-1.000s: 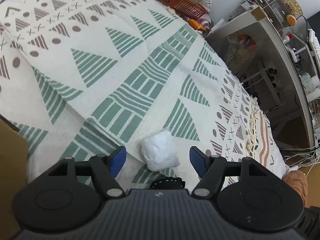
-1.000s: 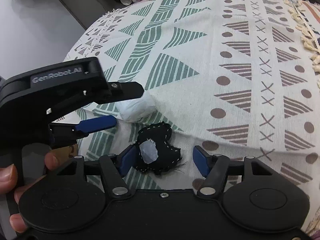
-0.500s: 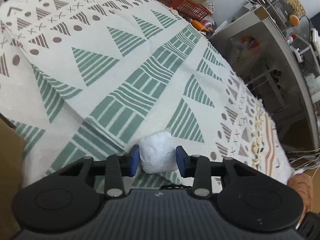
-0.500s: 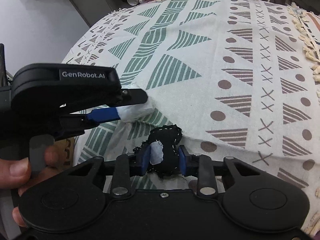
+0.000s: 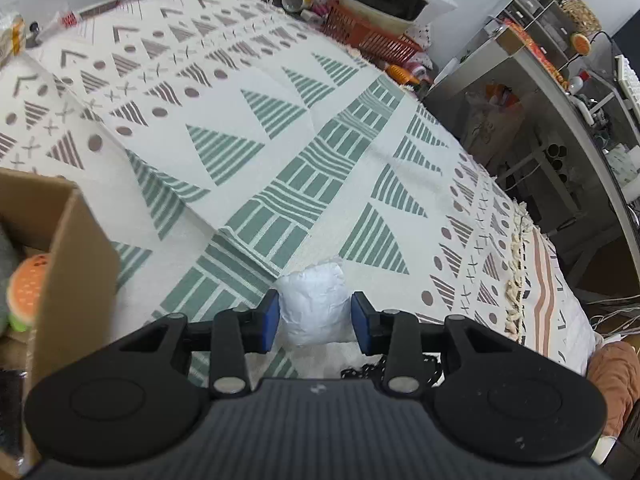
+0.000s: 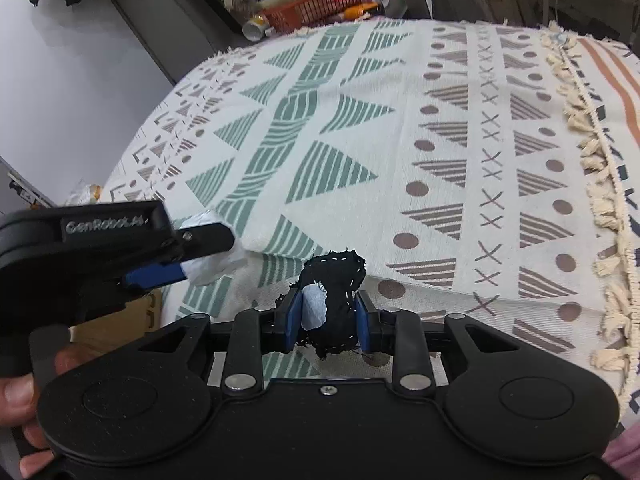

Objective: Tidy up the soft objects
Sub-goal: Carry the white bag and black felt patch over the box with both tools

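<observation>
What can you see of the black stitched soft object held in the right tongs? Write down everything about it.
The black soft object is a small lumpy fabric piece, with white running stitches along its edges, a pale grey-blue patch on its left side and frayed threads hanging below. It stands roughly upright, squeezed between the blue pads of the right tongs, which touch it on both sides. It sits over the near edge of the patterned cloth; whether it still touches the cloth cannot be told.

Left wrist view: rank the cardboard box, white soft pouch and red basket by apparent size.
1. cardboard box, though cropped and close to the camera
2. red basket
3. white soft pouch; near-tied with the basket, so their order is unsure.
</observation>
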{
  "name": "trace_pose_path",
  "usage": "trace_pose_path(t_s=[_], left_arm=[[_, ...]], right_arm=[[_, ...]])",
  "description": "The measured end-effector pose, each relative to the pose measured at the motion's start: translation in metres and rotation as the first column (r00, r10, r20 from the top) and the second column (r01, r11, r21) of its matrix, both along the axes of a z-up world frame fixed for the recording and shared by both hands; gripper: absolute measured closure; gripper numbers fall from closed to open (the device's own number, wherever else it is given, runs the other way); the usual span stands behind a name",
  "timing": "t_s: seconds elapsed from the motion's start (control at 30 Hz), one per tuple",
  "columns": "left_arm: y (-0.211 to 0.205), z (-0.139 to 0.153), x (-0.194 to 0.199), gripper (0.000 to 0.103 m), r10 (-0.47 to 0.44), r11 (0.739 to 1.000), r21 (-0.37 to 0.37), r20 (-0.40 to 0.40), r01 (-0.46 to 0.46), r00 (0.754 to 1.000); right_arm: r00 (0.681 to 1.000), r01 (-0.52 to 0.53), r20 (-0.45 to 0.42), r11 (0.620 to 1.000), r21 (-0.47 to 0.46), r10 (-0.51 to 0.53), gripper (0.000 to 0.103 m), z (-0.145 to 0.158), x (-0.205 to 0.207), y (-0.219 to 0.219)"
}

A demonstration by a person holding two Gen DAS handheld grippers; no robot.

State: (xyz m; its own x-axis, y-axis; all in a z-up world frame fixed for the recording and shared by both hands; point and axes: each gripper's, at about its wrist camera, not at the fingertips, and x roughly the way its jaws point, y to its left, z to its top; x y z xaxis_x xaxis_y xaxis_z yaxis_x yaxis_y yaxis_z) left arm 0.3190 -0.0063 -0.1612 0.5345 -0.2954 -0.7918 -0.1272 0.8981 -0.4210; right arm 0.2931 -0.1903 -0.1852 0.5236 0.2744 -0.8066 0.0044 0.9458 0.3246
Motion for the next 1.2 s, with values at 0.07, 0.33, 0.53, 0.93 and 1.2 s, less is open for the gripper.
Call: trace_pose_path(t_s=[0.07, 0.33, 0.53, 0.93, 1.2], left_arm=[[0.0, 0.009, -0.007, 0.066, 0.001, 1.0, 0.013, 0.015, -0.001, 1.0], [0.004, 0.036, -0.038, 0.066, 0.028, 0.999, 0.039, 0.056, -0.03, 0.998], [0.014, 0.051, -0.06, 0.066, 0.054, 0.998, 0.04, 0.067, -0.057, 0.996], [0.029, 0.085, -0.094, 0.066, 0.078, 0.996, 0.043, 0.108, -0.083, 0.991], [0.047, 0.1, -0.114, 0.066, 0.107, 0.993, 0.043, 0.128, -0.113, 0.986]], right_arm=[[1.0, 0.006, 0.017, 1.0, 0.006, -0.007, 0.075, 0.007, -0.004, -0.002], [0.998, 0.009, 0.068, 1.0, 0.024, -0.01, 0.075, 0.028, -0.019, -0.007], [0.995, 0.006, 0.104, 0.999, 0.043, -0.01, 0.075, 0.044, -0.032, -0.007], [0.985, -0.012, 0.174, 0.998, 0.056, 0.002, 0.075, 0.07, -0.056, 0.001], [0.974, -0.021, 0.225, 0.998, 0.057, 0.008, 0.075, 0.086, -0.069, 0.007]])
